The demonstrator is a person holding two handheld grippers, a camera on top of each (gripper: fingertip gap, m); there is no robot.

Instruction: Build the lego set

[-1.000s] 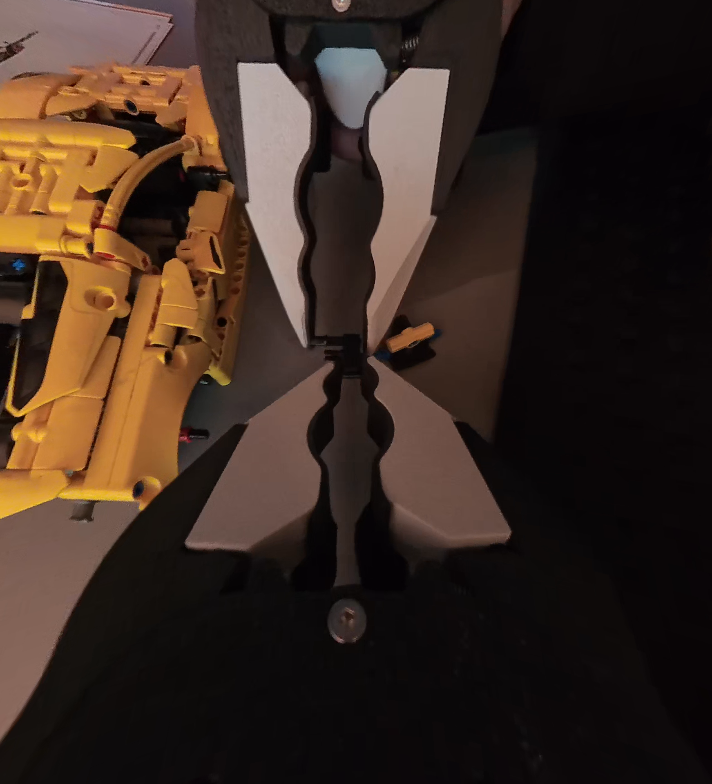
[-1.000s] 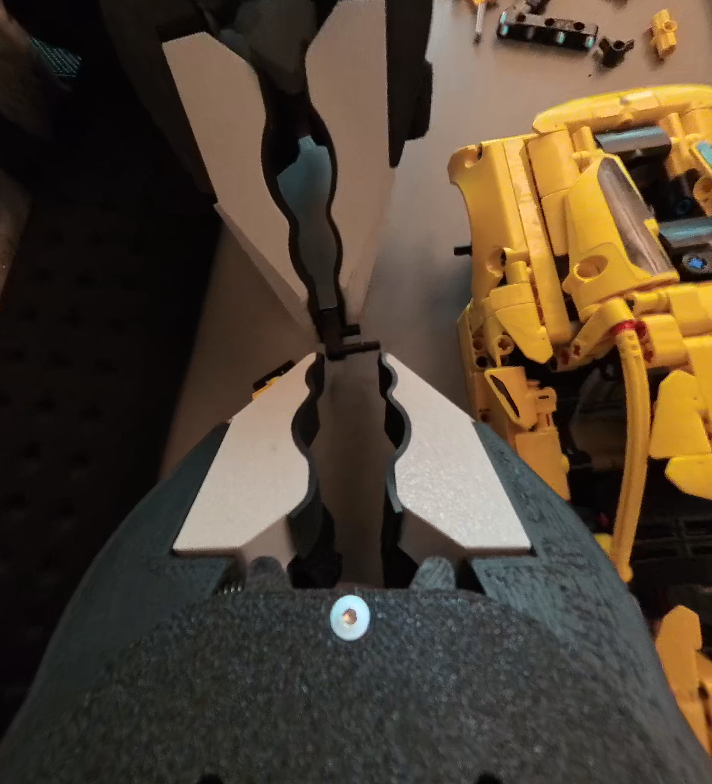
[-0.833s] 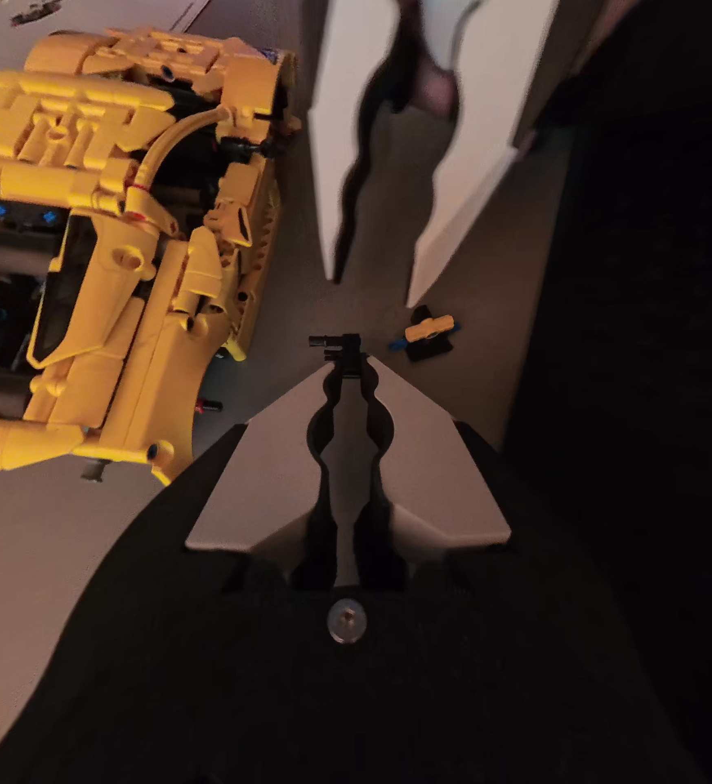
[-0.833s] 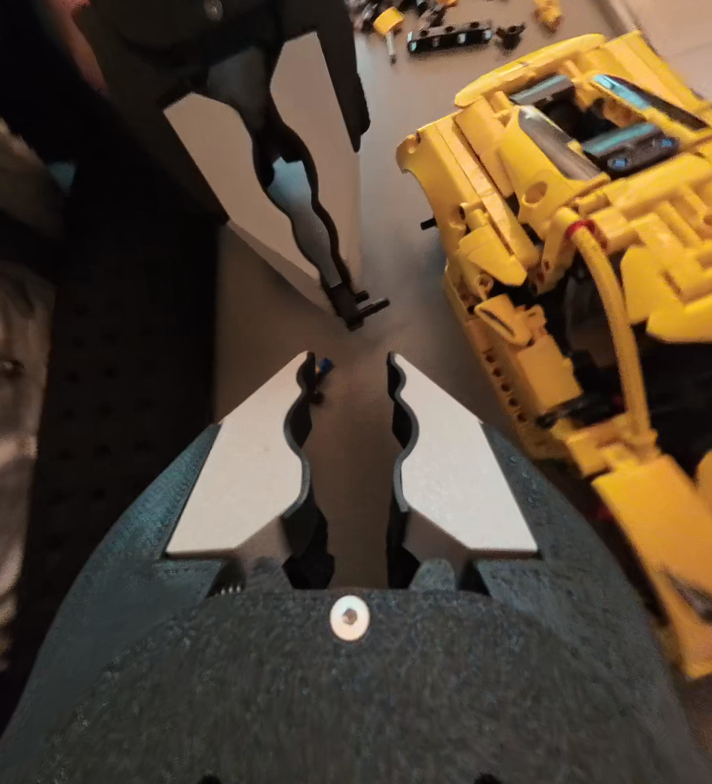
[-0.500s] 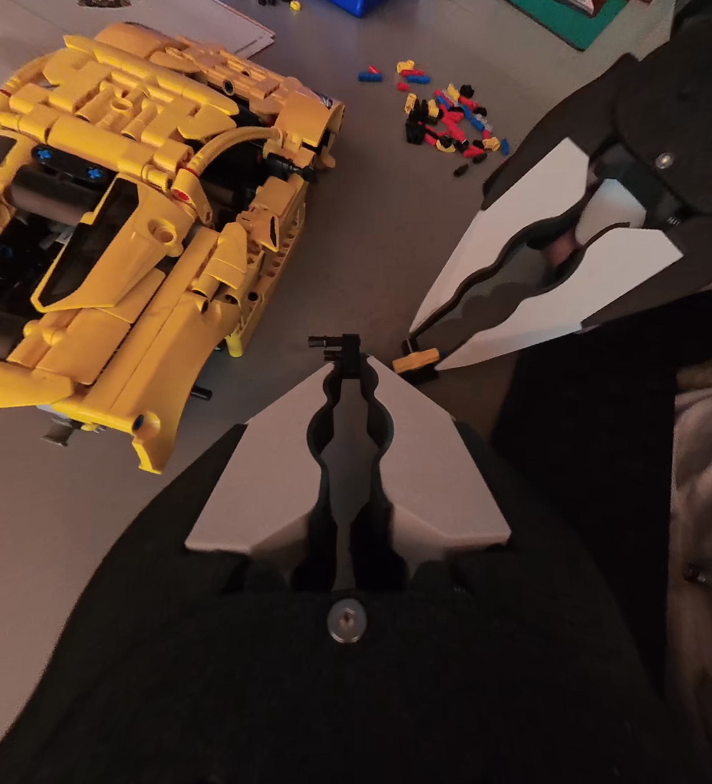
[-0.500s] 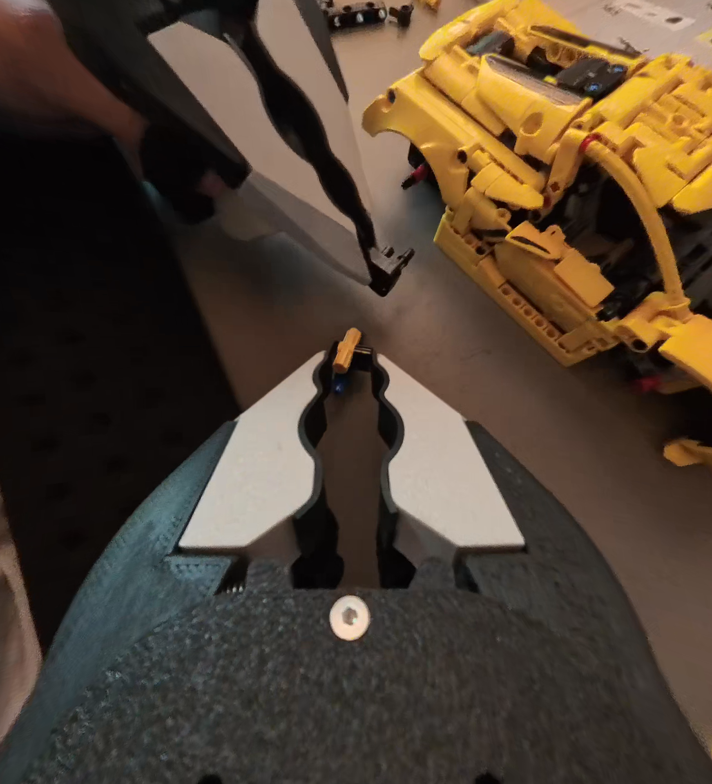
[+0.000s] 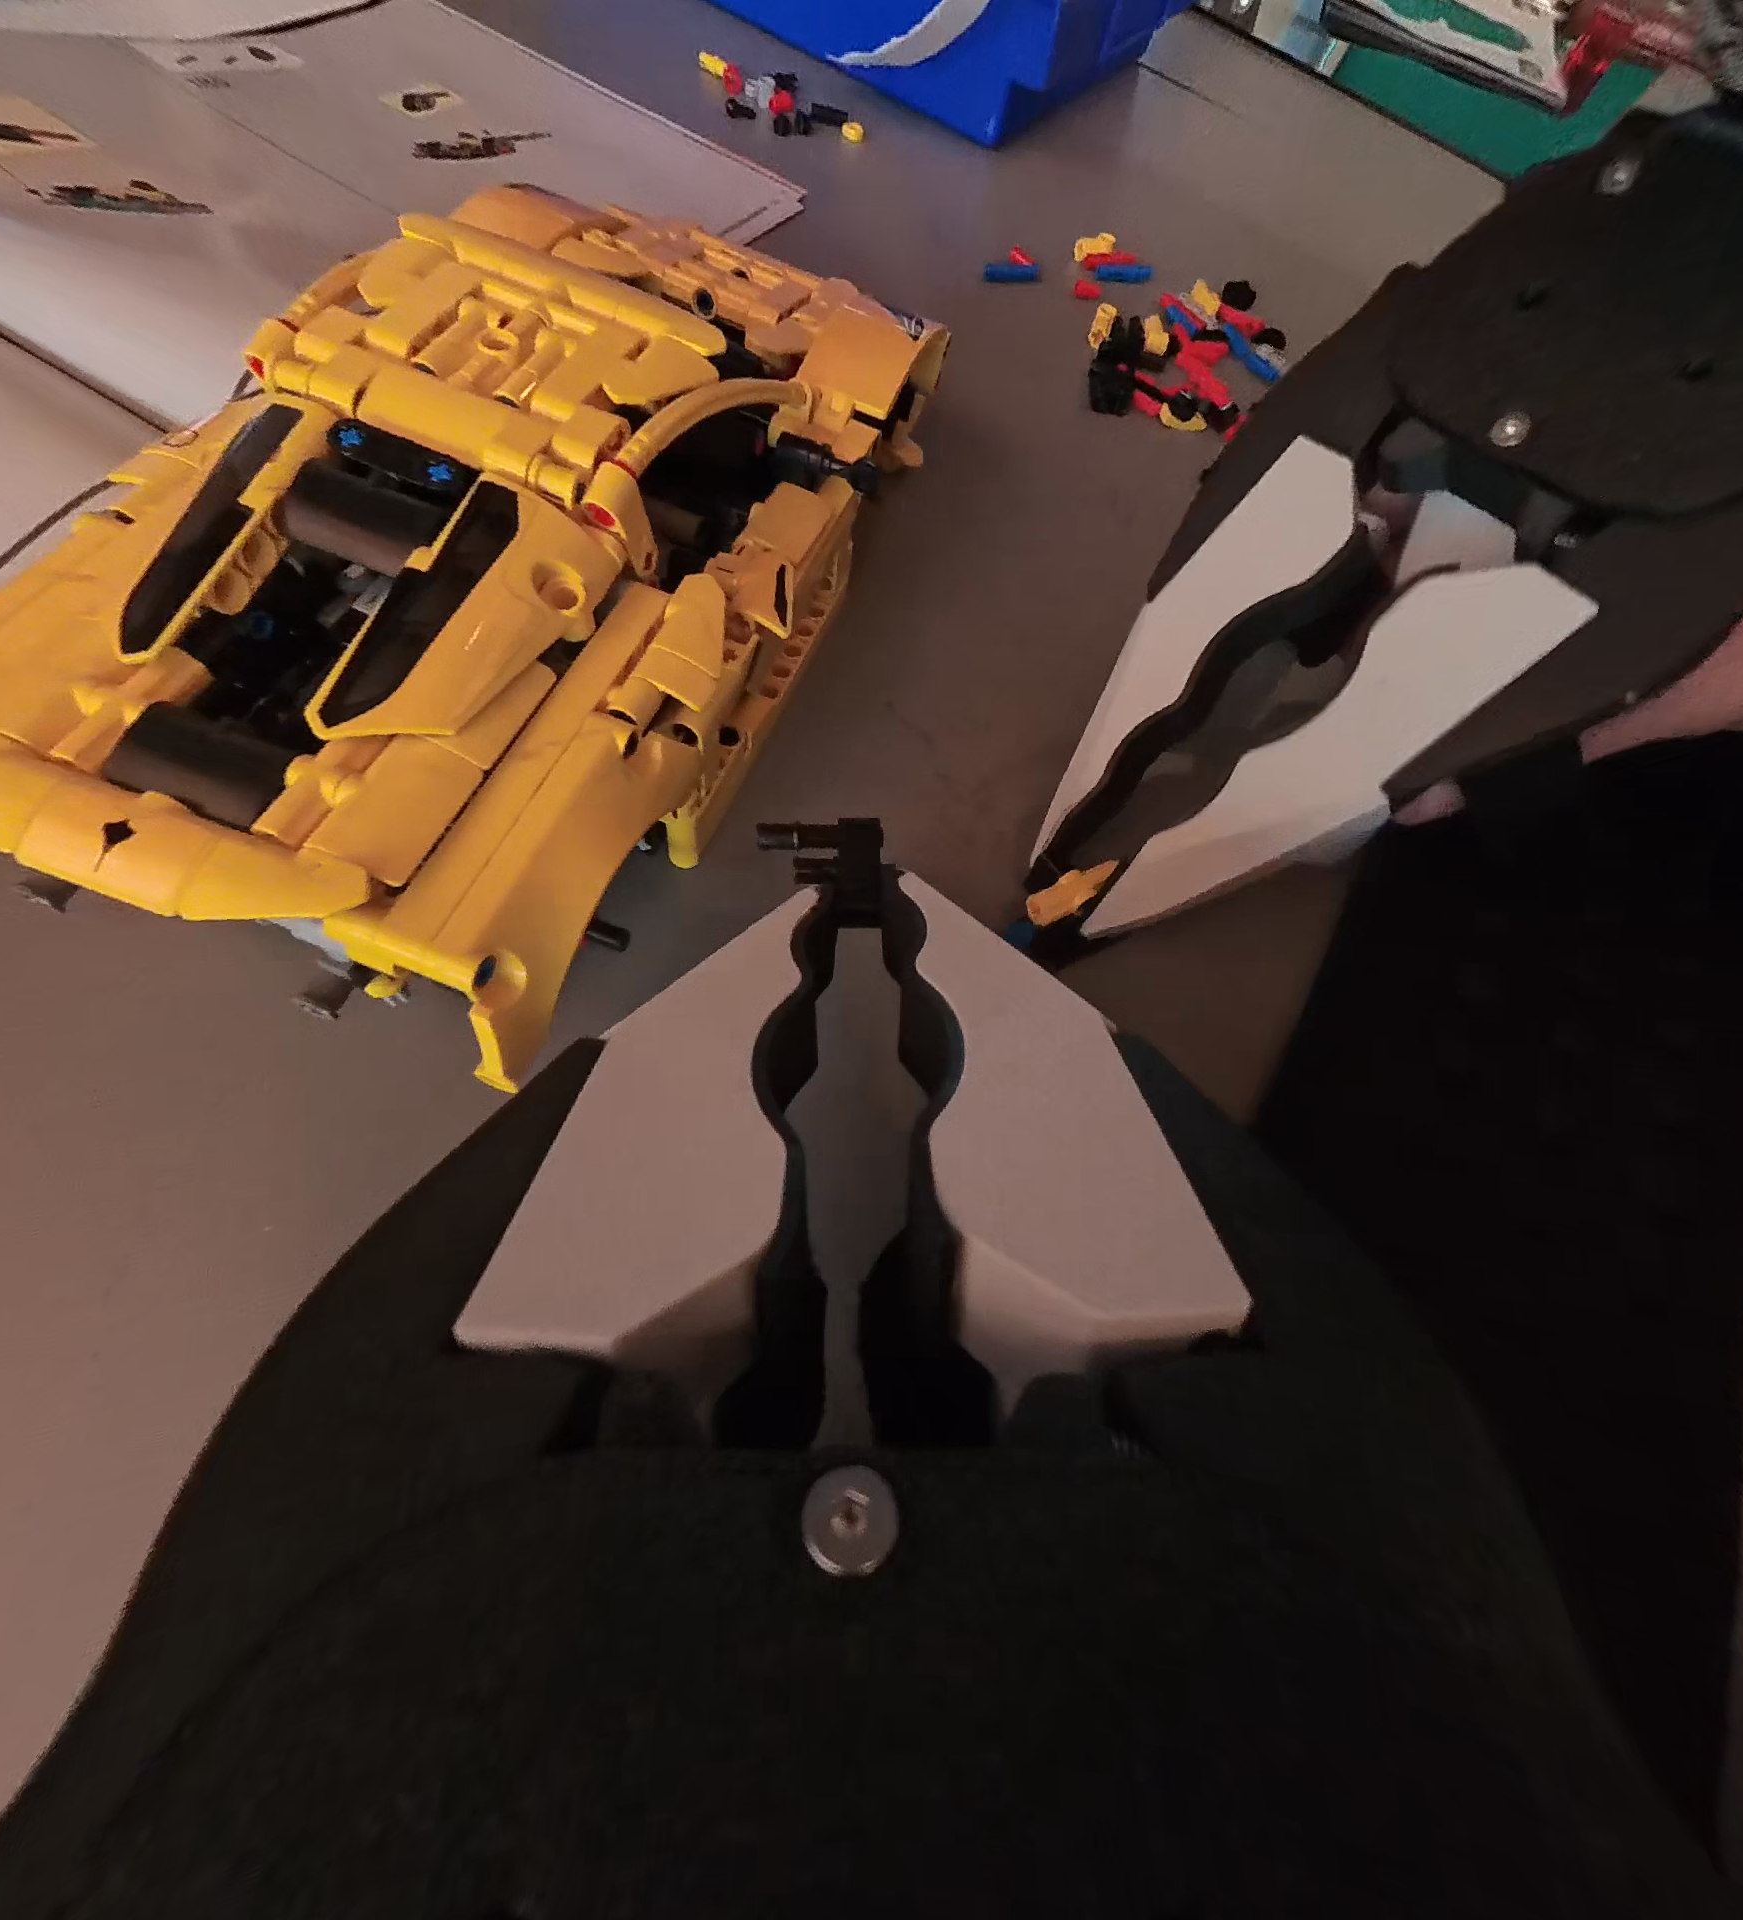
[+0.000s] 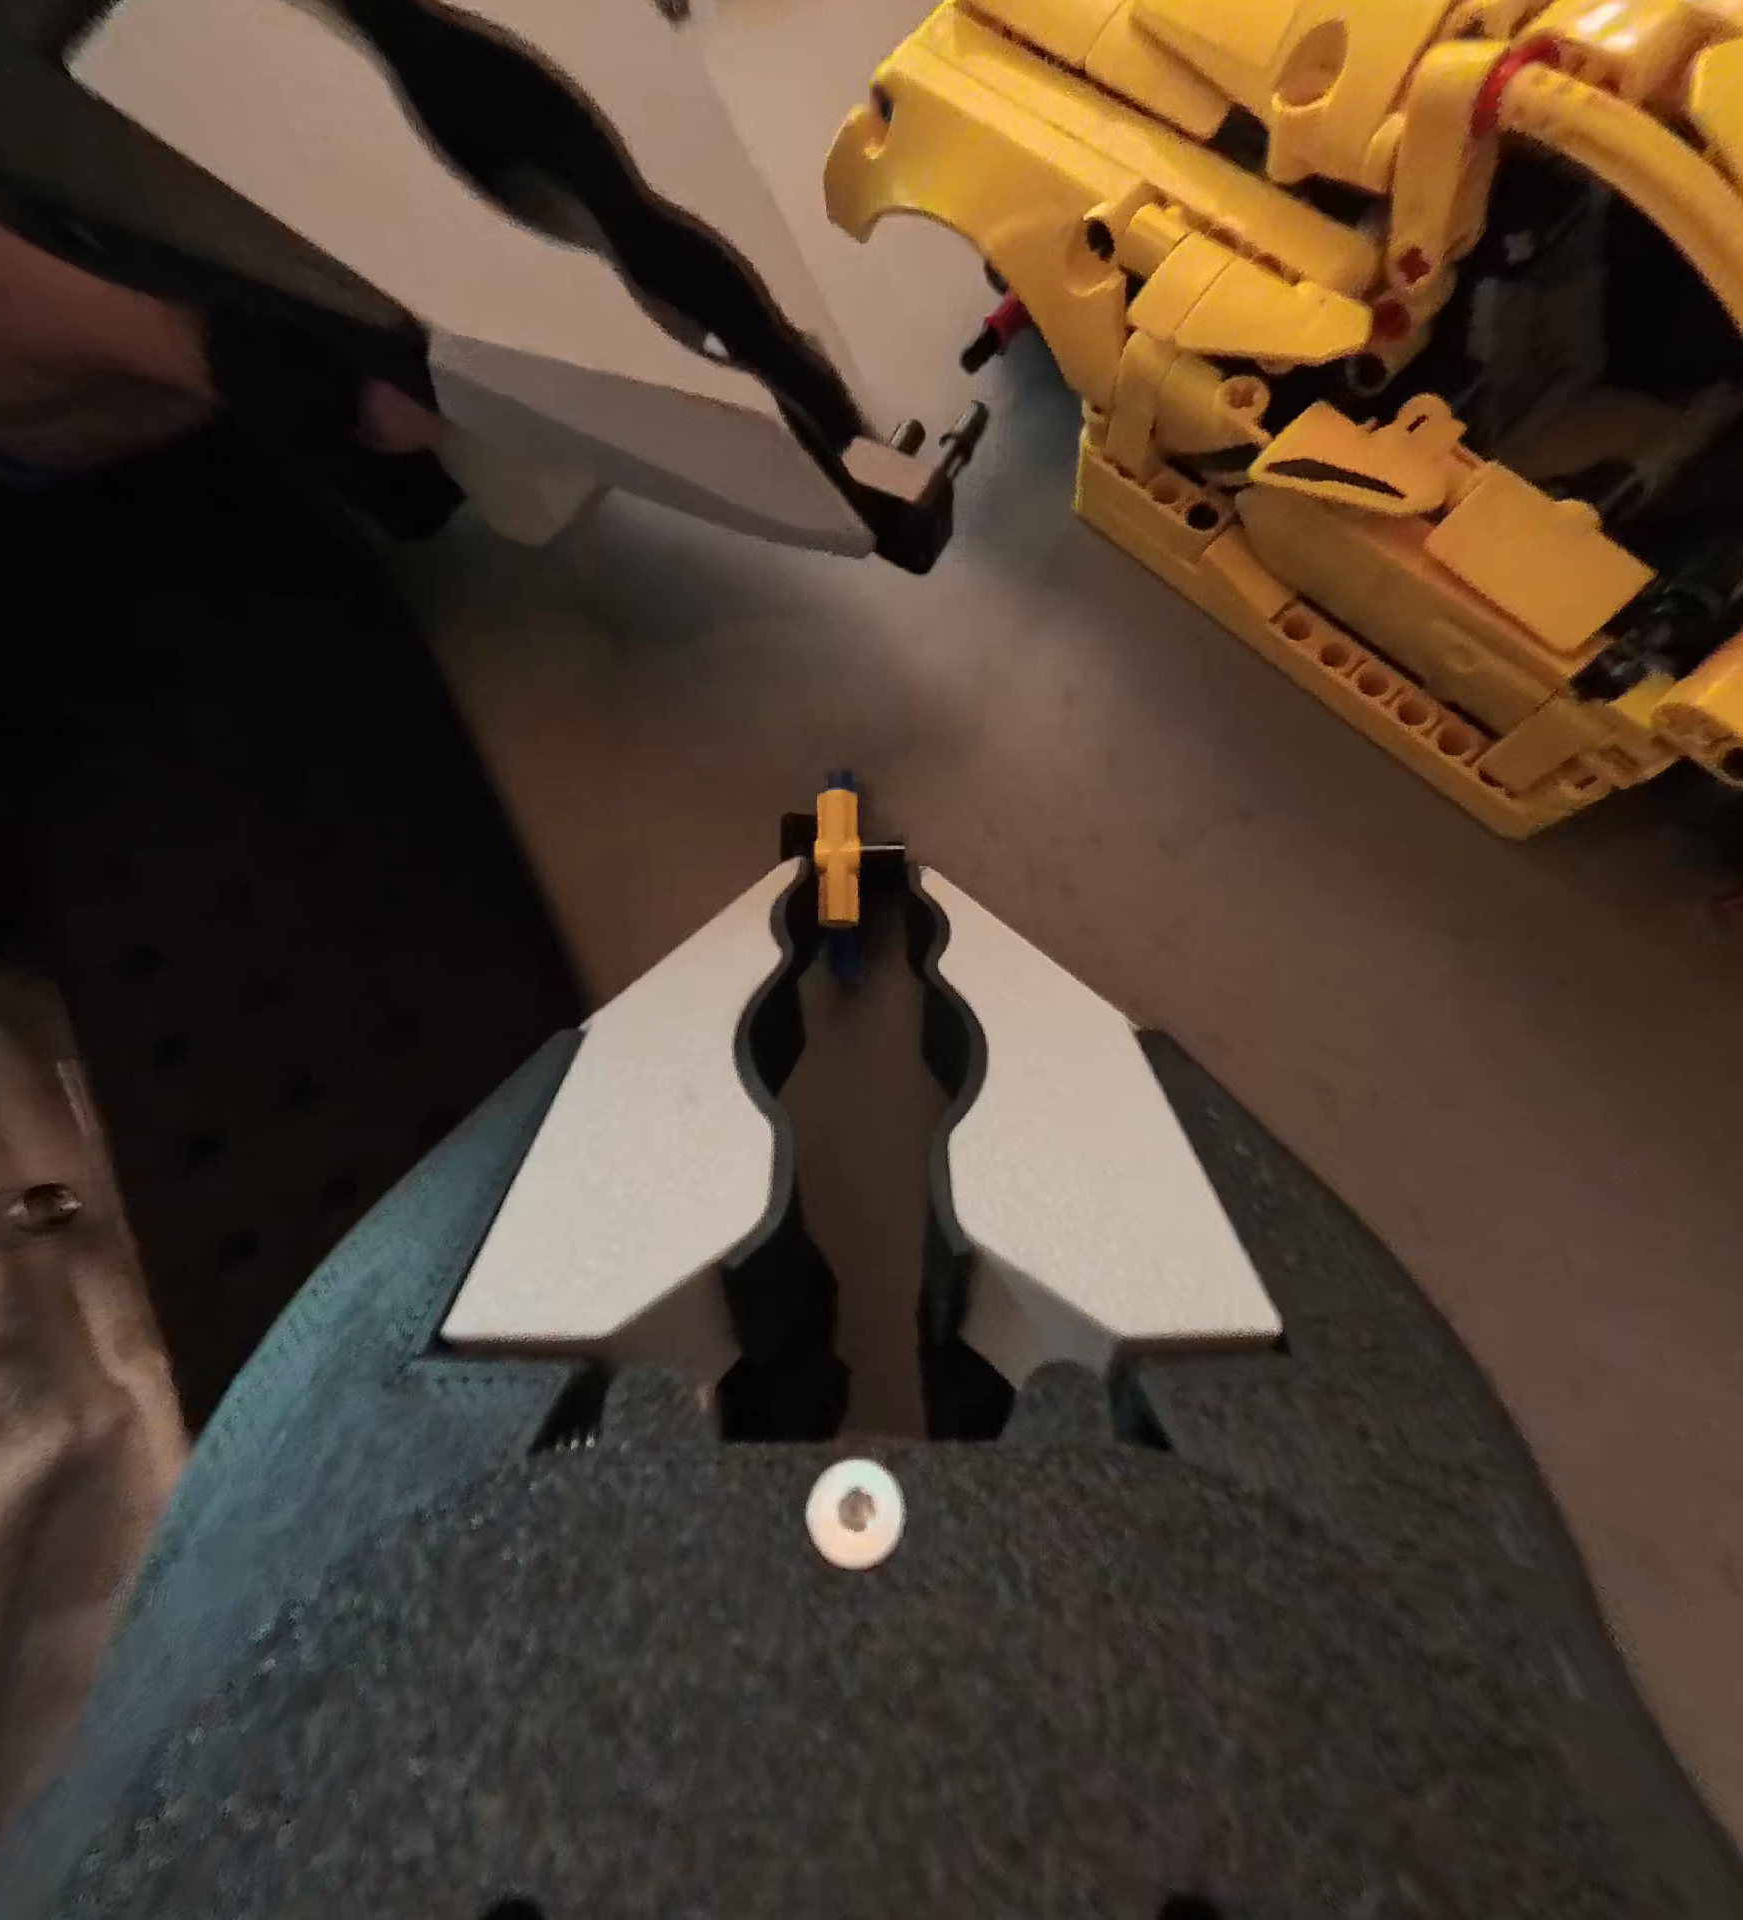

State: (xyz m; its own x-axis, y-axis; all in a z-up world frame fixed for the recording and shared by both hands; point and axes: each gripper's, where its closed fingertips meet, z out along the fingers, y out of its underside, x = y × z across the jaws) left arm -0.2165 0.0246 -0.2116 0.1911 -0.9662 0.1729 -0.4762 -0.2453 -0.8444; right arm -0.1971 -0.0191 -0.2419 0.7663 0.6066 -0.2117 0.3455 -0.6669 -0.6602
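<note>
A grey bench [image 7: 950, 644] carries the yellow car [image 7: 410, 623]. The left tool [image 7: 851, 894] pinches a black connector [image 7: 836, 847] at its tips; the right tool [image 8: 851, 883] closes on a small yellow-and-black piece [image 8: 834, 852]. Likely joining them next, which needs pins aligned to holes.

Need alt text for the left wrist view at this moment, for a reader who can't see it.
The left gripper is shut on a small black connector piece, held above a grey table. Left of it sits a part-built yellow Lego car; to the right, the right gripper closes around a small yellow and black piece, with loose pieces beyond.
</note>
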